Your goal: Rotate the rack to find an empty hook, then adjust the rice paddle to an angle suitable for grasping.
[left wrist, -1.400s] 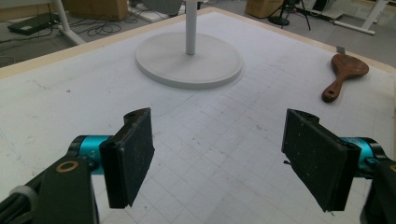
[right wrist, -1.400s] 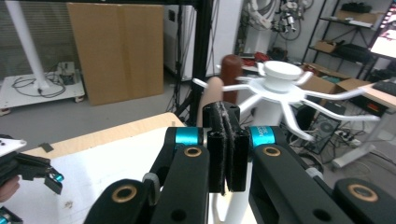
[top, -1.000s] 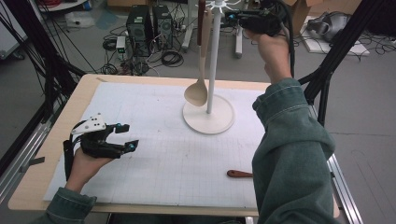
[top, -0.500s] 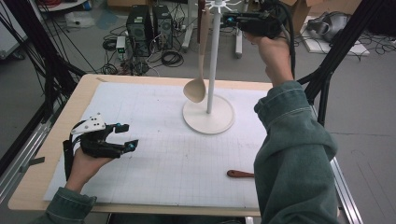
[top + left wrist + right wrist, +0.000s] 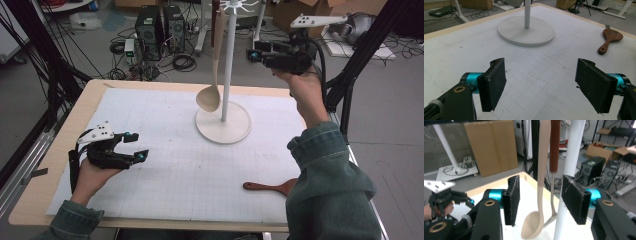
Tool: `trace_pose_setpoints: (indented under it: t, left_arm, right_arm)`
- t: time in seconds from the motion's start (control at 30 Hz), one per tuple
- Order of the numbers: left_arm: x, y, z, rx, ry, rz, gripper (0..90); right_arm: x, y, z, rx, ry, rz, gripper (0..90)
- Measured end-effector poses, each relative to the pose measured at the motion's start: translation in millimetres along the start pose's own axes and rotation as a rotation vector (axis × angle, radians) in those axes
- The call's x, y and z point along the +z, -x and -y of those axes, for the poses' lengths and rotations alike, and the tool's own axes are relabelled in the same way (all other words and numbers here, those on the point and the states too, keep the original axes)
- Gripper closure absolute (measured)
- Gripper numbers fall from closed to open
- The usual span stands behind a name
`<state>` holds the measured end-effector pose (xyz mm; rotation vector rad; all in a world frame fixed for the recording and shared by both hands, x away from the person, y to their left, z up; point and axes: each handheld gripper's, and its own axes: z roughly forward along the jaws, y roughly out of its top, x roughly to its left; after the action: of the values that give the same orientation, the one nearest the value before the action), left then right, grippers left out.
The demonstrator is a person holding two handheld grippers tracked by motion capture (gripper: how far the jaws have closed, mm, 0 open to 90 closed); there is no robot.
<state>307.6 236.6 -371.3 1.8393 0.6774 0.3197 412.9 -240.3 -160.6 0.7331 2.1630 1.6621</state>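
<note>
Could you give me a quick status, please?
Right gripper just opened, empty beside hung ladle. Left gripper open, idle. Wooden paddle on table.

My right tongs [image 5: 253, 56] have let go of the beige ladle [image 5: 210, 95] and have just been opening; nothing is pressed between them now. I've drawn them down and to the right, away from the rack's top. The ladle now hangs free on the white stand [image 5: 228, 60].
</note>
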Motion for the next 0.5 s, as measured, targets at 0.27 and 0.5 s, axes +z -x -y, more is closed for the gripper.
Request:
trace_pose_setpoints:
  t: [0.27, 0.5]
  left_arm:
    - [0.3, 0.0, -0.5, 0.000, -0.003, -0.001, 24.8]
    - [2.0, 1.9, -1.6, 0.003, -0.005, 0.008, 24.7]
  right_arm:
    - [-7.0, -0.8, 37.6, 0.022, -0.047, 0.001, 41.3]
    - [-9.0, -3.8, 71.8, 0.047, -0.064, 0.006, 38.4]
